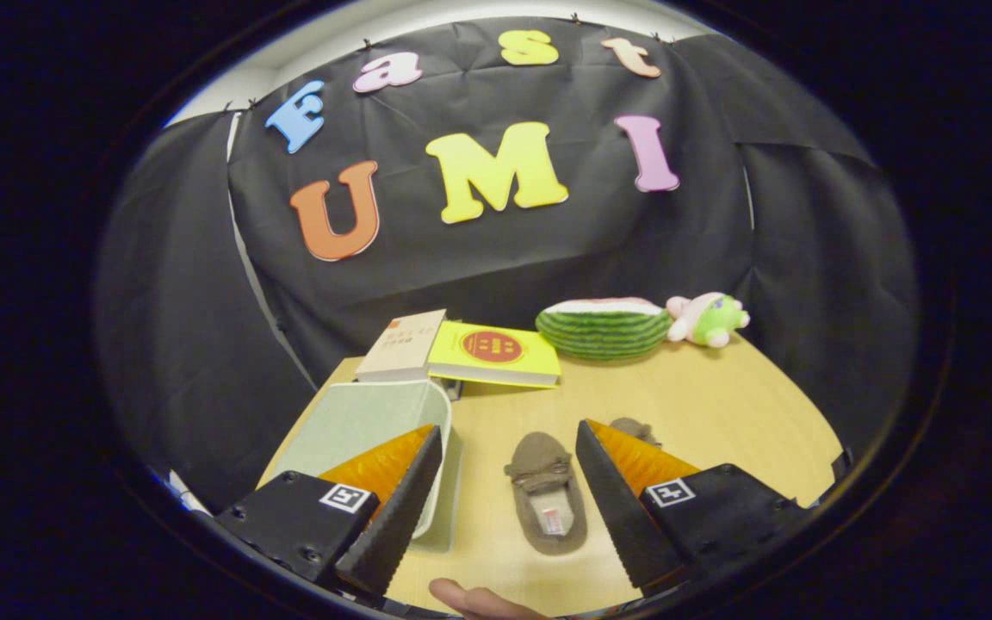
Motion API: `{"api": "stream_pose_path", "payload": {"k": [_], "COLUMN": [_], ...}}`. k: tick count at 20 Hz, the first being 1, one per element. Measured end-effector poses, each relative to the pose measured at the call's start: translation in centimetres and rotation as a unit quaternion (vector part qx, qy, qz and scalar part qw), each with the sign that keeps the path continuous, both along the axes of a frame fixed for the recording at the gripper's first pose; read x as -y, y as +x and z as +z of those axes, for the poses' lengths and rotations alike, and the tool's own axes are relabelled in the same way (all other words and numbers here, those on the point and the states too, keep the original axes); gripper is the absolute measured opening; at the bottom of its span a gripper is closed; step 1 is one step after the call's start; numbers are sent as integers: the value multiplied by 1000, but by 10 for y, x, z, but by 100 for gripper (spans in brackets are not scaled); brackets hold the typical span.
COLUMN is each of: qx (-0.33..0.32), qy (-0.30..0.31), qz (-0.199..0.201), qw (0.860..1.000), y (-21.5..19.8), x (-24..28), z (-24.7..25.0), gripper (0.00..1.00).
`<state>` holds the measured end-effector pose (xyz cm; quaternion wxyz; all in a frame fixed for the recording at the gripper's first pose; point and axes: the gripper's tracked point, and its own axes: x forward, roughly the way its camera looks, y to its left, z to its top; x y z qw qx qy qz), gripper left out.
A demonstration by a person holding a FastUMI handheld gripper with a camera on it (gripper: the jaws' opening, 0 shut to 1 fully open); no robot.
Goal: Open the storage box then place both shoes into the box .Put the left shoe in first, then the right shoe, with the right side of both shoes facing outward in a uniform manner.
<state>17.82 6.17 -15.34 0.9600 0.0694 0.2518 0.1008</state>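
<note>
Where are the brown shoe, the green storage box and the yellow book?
brown shoe (545,502), gripper view, on its insole, between the open gripper's fingers.
green storage box (356,424), gripper view, on its pale lid, beside the left finger.
yellow book (496,351), gripper view, on its cover, beyond the shoe.

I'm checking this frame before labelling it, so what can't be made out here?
- Second brown slipper: mostly hidden behind the right finger of the open gripper.
- Pale green storage box: near corner covered by the left finger; lid state unclear.
- Brown slipper between the fingers: tag inside too small to read.
</note>
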Motion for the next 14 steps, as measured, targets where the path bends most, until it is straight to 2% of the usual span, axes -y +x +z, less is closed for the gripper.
{"api": "stream_pose_path", "payload": {"k": [3, 5, 8, 14], "qx": [-49, -80, -143, -191], "qy": [59, 95, 170, 254], "qz": [60, 85, 141, 203], "qw": [995, 989, 965, 926], "y": [30, 47, 57, 73], "x": [-29, -42, -68, -91], "z": [-15, -25, -40, -58], "gripper": [100, 100, 99, 99]}}
